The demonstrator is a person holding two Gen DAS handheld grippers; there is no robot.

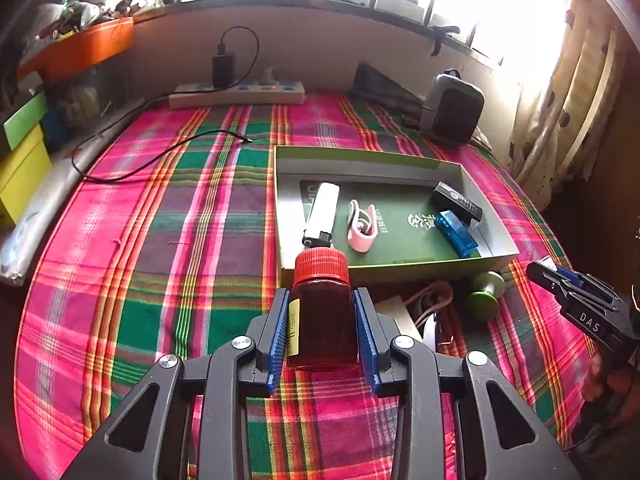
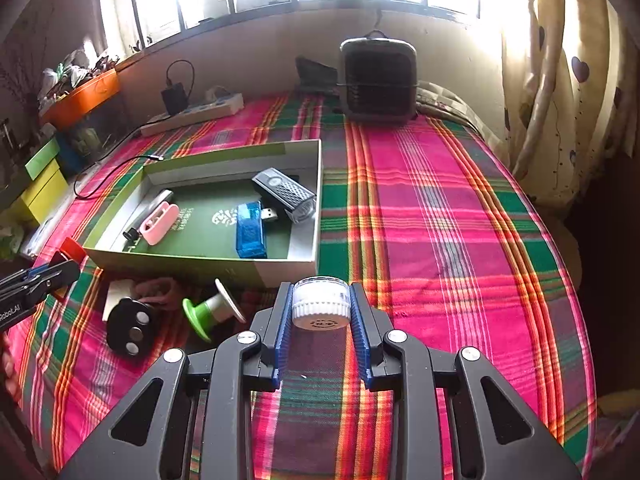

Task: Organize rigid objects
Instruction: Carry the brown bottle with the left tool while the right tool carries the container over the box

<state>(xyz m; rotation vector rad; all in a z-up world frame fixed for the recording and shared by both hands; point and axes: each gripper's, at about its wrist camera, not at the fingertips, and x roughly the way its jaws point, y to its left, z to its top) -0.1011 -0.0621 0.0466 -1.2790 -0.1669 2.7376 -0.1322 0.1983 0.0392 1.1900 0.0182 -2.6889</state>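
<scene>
My left gripper (image 1: 322, 300) is shut on a red-capped amber bottle (image 1: 322, 312), held just in front of the green open box (image 1: 384, 266). The box holds a white lighter (image 1: 320, 214), a pink clip (image 1: 362, 226), a blue USB stick (image 1: 456, 234) and a black device (image 1: 458, 202). My right gripper (image 2: 320, 300) is shut on a small white round jar (image 2: 320, 300), at the box's (image 2: 200, 266) near right corner. A green spool (image 2: 210, 314), a black round piece (image 2: 132, 330) and a pink strap (image 2: 158, 288) lie on the cloth in front of the box.
The plaid cloth (image 1: 180, 240) covers the surface. A power strip (image 1: 236, 94) with charger and a loose cable (image 1: 160, 152) lie at the back left. A grey heater (image 2: 378, 80) stands at the back. Coloured boxes (image 1: 20, 152) line the left edge; curtains (image 2: 560, 80) hang right.
</scene>
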